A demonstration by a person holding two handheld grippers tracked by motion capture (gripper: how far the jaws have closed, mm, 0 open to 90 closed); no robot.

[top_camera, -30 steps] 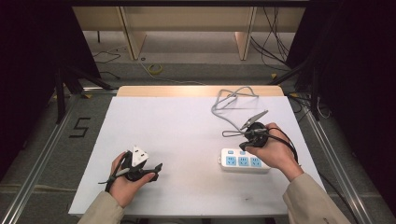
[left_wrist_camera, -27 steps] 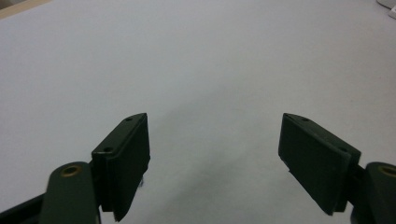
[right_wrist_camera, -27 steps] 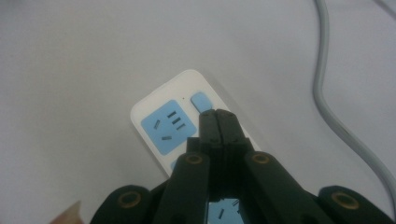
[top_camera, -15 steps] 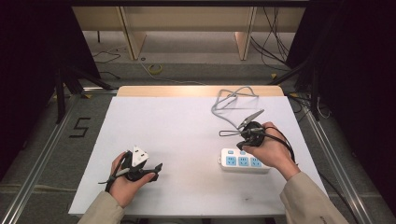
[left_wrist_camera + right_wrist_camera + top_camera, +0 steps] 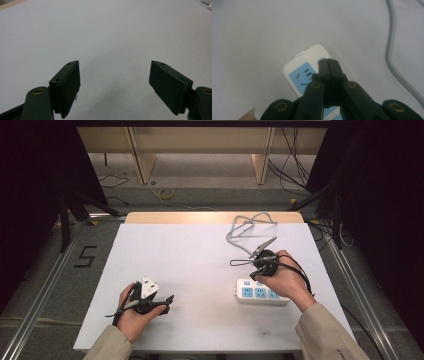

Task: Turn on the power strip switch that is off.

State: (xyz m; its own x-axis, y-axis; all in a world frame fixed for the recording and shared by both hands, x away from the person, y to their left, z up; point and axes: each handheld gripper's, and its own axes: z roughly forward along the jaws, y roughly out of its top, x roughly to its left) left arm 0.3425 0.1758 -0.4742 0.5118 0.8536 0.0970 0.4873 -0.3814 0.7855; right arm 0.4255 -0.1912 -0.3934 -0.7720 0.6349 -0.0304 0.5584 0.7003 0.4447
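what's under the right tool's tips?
The white power strip, at its end by a small round button that the shut right tool partly covers. Whether the tips press the button cannot be told. The blue sockets behind sit hidden beneath the tool.

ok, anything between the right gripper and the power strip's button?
Nothing visible. The right gripper, jaws shut, points its tips at the round button near the end of the power strip; whether they touch it I cannot tell. The grey cable lies off to one side.

The power strip [image 5: 305, 72] looks smooth glossy white plastic; the table [image 5: 190, 255] is matt white; the jaw pads are matt black.
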